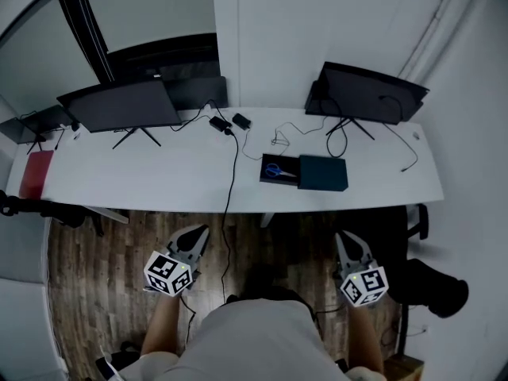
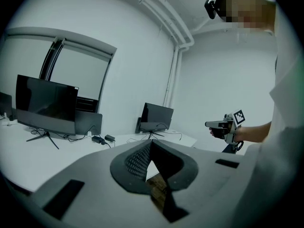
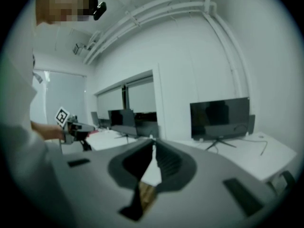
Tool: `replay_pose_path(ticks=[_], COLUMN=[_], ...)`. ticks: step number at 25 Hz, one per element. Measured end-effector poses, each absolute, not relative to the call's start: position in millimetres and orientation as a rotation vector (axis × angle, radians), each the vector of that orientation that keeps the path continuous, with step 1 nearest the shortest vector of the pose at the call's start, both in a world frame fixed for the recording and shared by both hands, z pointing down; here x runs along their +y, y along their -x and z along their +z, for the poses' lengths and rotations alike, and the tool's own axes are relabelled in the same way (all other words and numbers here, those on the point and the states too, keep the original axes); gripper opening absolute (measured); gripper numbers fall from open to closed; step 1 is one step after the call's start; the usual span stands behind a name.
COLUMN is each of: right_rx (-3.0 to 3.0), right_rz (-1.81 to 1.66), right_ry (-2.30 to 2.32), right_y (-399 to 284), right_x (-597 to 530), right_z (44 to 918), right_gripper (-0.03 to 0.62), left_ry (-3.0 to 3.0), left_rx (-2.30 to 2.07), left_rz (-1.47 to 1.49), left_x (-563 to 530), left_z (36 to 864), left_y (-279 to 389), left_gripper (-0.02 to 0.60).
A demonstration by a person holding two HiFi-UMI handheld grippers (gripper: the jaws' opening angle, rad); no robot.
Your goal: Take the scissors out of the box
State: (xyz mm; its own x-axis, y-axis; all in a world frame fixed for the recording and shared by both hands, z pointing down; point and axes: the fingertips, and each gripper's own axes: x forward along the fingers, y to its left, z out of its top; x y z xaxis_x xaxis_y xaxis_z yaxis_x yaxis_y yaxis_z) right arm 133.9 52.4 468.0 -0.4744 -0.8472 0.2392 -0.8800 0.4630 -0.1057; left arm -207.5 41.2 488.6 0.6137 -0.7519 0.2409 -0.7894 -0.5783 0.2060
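Both clenched, empty: left gripper (image 1: 200, 235), right gripper (image 1: 346, 243) hovering off desk (image 1: 159, 173) front edge; scissors (image 1: 278, 170) lying in open box (image 1: 279, 182).

An office: monitors (image 1: 127, 105) and cables (image 1: 232, 165) on a long white desk (image 1: 159, 177).

I see head camera high, looking steeply down, surface (image 1: 159, 177) well ahead. Left tongs (image 2: 151, 142) camera and right tongs (image 3: 153, 140) camera look nearly level toward surface; each catches other. All share monitors (image 1: 127, 105).
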Motion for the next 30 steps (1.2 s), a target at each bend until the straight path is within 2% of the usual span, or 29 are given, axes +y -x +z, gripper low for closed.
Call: replay_pose_path(ticks=[16, 30], right_rx=[-2.584, -2.51], right_rz=[0.401, 0.439], right_ry=[-1.337, -1.388], right_y=[-176, -167], right_x=[-58, -97], right_z=[490, 508], right_gripper=[0.035, 0.035], left_ry=[-2.515, -2.558], left_rx=[-1.28, -1.145], left_rz=[0.284, 0.293], left_x=[-47, -116], left_z=[494, 513], left_y=[132, 122], left_gripper=[0.032, 0.032])
